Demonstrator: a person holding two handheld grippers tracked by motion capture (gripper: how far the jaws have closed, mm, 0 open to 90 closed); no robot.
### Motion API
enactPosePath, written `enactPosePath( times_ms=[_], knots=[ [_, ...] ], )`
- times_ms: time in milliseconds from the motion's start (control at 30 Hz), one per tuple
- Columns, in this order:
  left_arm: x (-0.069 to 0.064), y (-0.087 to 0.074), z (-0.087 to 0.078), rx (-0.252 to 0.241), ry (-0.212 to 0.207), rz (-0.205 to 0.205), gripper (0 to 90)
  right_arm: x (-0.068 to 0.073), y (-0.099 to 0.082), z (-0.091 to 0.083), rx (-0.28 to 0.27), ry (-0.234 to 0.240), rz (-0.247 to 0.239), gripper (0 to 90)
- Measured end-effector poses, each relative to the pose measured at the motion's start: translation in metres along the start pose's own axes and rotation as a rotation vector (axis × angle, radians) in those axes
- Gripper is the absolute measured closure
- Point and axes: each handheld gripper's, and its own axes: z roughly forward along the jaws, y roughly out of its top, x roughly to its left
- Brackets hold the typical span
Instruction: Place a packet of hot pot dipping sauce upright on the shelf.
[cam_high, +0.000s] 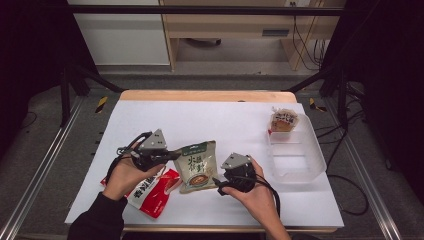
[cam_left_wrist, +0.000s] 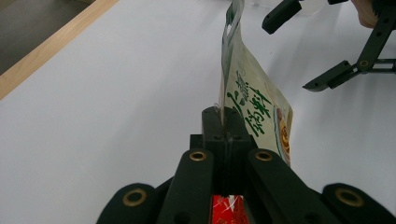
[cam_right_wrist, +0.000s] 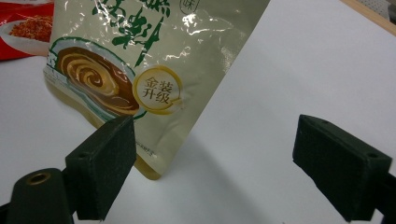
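The green and cream sauce packet (cam_high: 197, 166) is pinched at one edge by the left gripper (cam_high: 172, 155), whose jaws are shut tight on the thin foil. In the left gripper view the packet (cam_left_wrist: 252, 107) is seen standing on edge above the white table (cam_left_wrist: 116, 93), lifted clear of it rather than lying flat. The right gripper (cam_high: 218, 181) is held just beside the packet's lower corner with its jaws spread wide and nothing between them; in the right gripper view the two pads (cam_right_wrist: 105, 163) are seen well apart, with the packet (cam_right_wrist: 154, 60) hanging just in front of the left one.

So far, one packet has been picked up, and it is judged that the carrying is only begun. A small wrapped snack (cam_high: 284, 120) is already resting at the far end of the clear plastic tray (cam_high: 300, 167), which otherwise looks bare. A red packet (cam_high: 152, 192) is left lying on the table under the left hand. What remains, by this reading, is for the sauce packet to be moved across to the tray and released, and then for the red packet to be handled likewise.
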Motion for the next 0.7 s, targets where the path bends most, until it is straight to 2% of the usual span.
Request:
enactPosePath(
  times_ms=[167,233,267,300,367,467,533,600,700],
  knots=[
    [-0.001,0.001,-0.001,0.0,-0.008,0.007,90.0,-0.007,0.005,-0.007,0.03,-0.001,-0.038,14.9],
    [-0.001,0.002,-0.002,-0.003,-0.013,0.009,90.0,-0.009,0.008,-0.011,0.036,0.018,-0.05,14.6],
    [-0.002,0.003,-0.002,-0.004,-0.014,0.014,90.0,-0.01,0.012,-0.013,0.061,0.044,-0.072,13.1],
    [-0.003,0.004,-0.002,-0.004,-0.014,0.018,90.0,-0.01,0.012,-0.013,0.061,0.044,-0.072,13.1],
    [-0.004,0.006,-0.002,-0.005,-0.014,0.022,90.0,-0.01,0.02,-0.018,0.088,0.036,-0.119,13.0],
    [-0.005,0.008,-0.004,-0.003,-0.015,0.038,90.0,-0.012,0.03,-0.024,0.117,0.023,-0.164,13.4],
    [-0.006,0.009,-0.004,-0.006,-0.015,0.041,90.0,-0.016,0.036,-0.029,0.12,0.013,-0.187,16.4],
    [-0.007,0.01,-0.005,-0.007,-0.016,0.048,90.0,-0.022,0.043,-0.032,0.125,0.011,-0.184,22.9],
    [-0.008,0.011,-0.006,-0.01,-0.019,0.056,90.0,-0.027,0.052,-0.037,0.134,0.027,-0.196,24.0]
  ],
)
